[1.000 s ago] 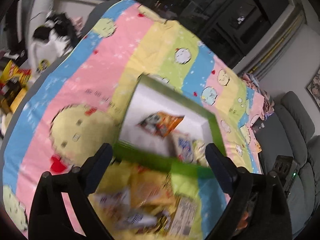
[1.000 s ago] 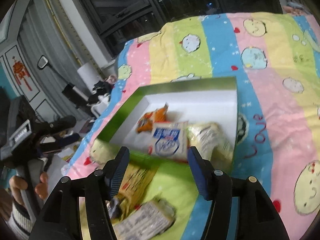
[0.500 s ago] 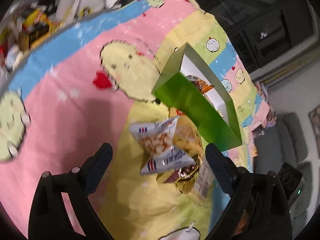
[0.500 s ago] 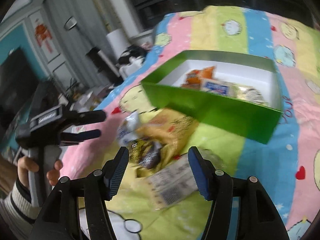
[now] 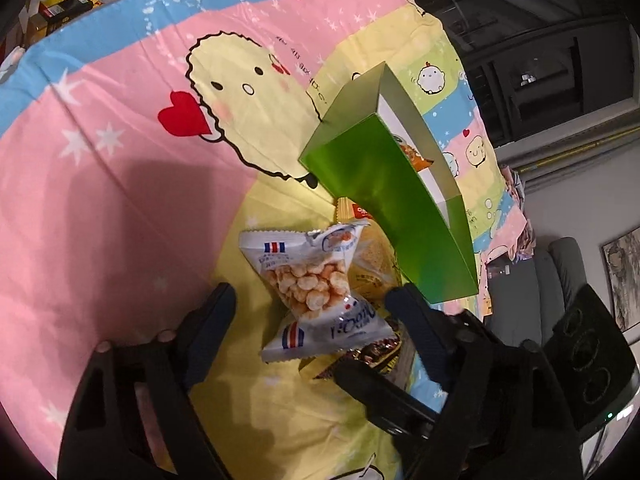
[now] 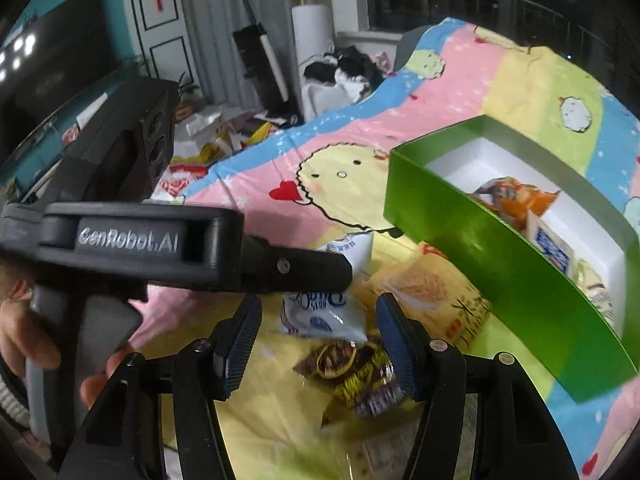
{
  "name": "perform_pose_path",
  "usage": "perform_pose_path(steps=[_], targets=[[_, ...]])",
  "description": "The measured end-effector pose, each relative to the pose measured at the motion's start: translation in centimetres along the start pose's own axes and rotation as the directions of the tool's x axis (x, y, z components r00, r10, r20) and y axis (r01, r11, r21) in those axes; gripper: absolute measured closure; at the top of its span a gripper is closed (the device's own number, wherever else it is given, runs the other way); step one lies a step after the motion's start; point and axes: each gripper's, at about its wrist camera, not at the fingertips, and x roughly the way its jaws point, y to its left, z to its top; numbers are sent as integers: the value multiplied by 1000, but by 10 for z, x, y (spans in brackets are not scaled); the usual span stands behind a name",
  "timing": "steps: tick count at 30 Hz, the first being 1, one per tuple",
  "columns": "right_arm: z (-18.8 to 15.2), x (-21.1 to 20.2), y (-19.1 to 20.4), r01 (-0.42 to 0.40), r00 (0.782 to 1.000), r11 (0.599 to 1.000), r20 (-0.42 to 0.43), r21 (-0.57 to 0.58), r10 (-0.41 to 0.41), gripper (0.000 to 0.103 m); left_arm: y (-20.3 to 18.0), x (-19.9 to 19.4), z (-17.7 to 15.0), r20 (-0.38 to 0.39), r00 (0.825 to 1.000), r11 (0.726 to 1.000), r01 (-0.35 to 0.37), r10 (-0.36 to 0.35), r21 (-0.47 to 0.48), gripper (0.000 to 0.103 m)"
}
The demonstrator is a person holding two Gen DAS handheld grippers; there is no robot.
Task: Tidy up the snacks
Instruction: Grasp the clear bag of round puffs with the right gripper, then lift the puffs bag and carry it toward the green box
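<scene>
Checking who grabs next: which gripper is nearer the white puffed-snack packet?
Left. The left gripper straddles the white packet, jaws closing; the right gripper sits over the dark wrapper beside it.

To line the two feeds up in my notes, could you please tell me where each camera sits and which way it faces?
Left wrist: sits on the left tongs, looking down and forward at a white snack packet between the closing, not yet touching fingers; the green box lies beyond; two fingertips show.
Right wrist: sits on the right tongs, looking down at a dark snack packet; the left tongs and the hand holding them cross the left.
Shared: green box, white packet, cartoon bedsheet.
</scene>
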Motion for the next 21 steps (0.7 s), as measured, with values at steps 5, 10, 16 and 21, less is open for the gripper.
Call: perform_pose_path(steps=[5,10,16,21], targets=[[3,16,-1,-27,998,999,-53,-29,25,60,4,7,-1,-25,1000,1000,16,-15,9,54],[5,24,-4,-51,994,998,-101,-43,47,64,9,9,-4,-27,999,999,41,-42,-8,61],[1,15,1,-63,996,998,-58,-24,61,69,-6,-5,-11,12,1000,998,-1,1,58,63],[0,-6,13,-58,998,998,30,-9,58,69,-25,-27,-15,64,997,989,-46,37,139,63]])
